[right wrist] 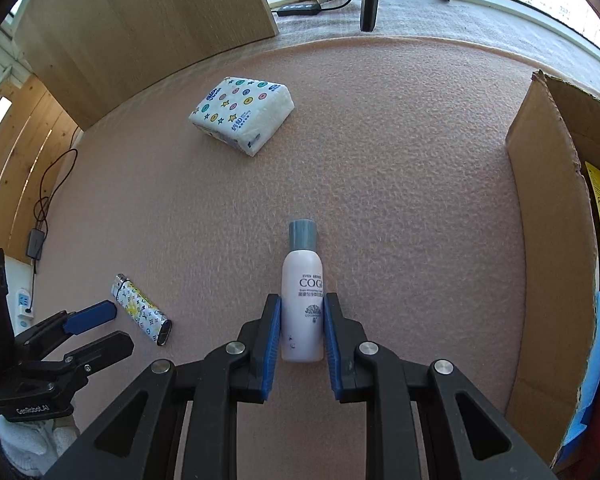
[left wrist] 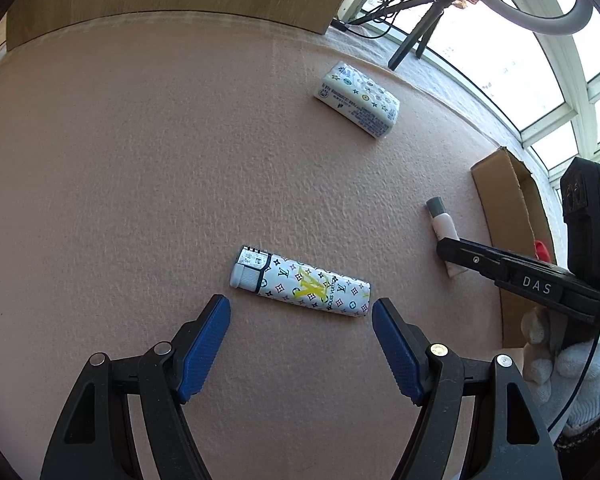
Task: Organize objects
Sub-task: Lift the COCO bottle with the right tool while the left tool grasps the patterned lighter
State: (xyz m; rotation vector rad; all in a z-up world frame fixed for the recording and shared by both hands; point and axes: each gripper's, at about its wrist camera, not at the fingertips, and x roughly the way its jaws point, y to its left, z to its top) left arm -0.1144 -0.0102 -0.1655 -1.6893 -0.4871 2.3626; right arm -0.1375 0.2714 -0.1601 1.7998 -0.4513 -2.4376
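1. My right gripper point(right wrist: 302, 320) has its blue pads pressed on both sides of the lotion bottle point(right wrist: 303, 296), which lies flat on the pink mat point(right wrist: 400, 184), cap pointing away from me
2. My left gripper point(left wrist: 300, 316) is spread wide and holds nothing; the lighter point(left wrist: 304, 282) lies just ahead of its tips
3. The tissue pack point(right wrist: 242, 114) sits farther back, well apart from both
4. The cardboard box point(right wrist: 548, 240) on the right already holds a few things, so I judge three items remain to be put away
5. Readable: "COG…" under "EVEN SERIES" on the bottle, "LOUIS VUITTON" and a yellow LV on the lighter, "DAS" and "GenRobot.AI" on the grippers
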